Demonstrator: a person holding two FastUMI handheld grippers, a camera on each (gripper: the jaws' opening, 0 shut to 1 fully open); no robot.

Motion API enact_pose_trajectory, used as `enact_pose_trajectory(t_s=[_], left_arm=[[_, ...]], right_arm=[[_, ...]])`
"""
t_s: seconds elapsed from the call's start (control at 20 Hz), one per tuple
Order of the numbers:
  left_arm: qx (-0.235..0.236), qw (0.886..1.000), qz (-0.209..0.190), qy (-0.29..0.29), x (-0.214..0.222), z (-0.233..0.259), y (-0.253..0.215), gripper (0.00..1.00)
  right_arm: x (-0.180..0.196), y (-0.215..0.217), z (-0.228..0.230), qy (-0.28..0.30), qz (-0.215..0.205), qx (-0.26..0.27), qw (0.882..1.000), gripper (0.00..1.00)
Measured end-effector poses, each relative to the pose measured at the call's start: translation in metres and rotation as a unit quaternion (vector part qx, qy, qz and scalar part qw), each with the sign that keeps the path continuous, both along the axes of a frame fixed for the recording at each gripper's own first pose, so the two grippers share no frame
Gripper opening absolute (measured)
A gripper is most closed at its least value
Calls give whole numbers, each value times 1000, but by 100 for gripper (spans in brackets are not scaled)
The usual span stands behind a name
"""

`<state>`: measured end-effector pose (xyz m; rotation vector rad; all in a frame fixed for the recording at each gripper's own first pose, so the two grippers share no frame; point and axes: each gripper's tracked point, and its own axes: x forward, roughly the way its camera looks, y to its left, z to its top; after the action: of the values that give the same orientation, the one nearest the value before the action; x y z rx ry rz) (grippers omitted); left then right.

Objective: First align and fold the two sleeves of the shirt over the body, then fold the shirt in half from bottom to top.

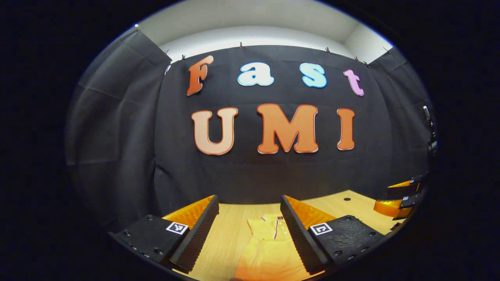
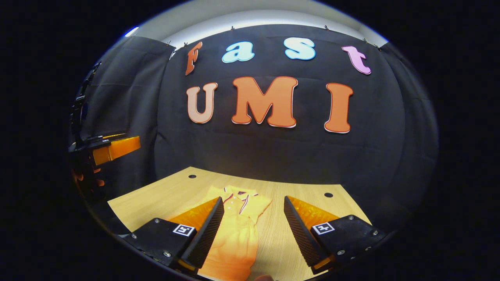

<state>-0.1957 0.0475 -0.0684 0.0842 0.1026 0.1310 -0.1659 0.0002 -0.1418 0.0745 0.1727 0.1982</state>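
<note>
Shirt [image 2: 234,234] lies on bench [image 2: 156,199]. Left hand-held gripper [image 1: 249,230] and right hand-held gripper [image 2: 253,230] both released, above it.

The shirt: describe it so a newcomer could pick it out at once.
Look down from the black cloth wall to the light wooden table. The shirt lies on it, collar toward the wall, below both open grippers. It is the one soft orange thing there, with a buttoned placket at the collar.

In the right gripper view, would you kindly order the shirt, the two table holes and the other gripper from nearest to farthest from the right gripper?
1. Shirt, between the right gripper's fingers.
2. Right hole, ahead right.
3. Left hole, far left.

The left gripper hangs left, above the table; too uncertain to rank.
</note>
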Motion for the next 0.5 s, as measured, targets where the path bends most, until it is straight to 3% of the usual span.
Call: enact_pose_trajectory(t_s=[0.2, 0.5], left_arm=[[-16, 994, 10, 106, -7, -71, 14, 98], [-48, 968, 7, 245, -27, -162, 22, 98]], right_arm=[[-18, 7, -61, 100, 16, -8, 995, 94], [-20, 30, -115, 226, 34, -10, 973, 95]])
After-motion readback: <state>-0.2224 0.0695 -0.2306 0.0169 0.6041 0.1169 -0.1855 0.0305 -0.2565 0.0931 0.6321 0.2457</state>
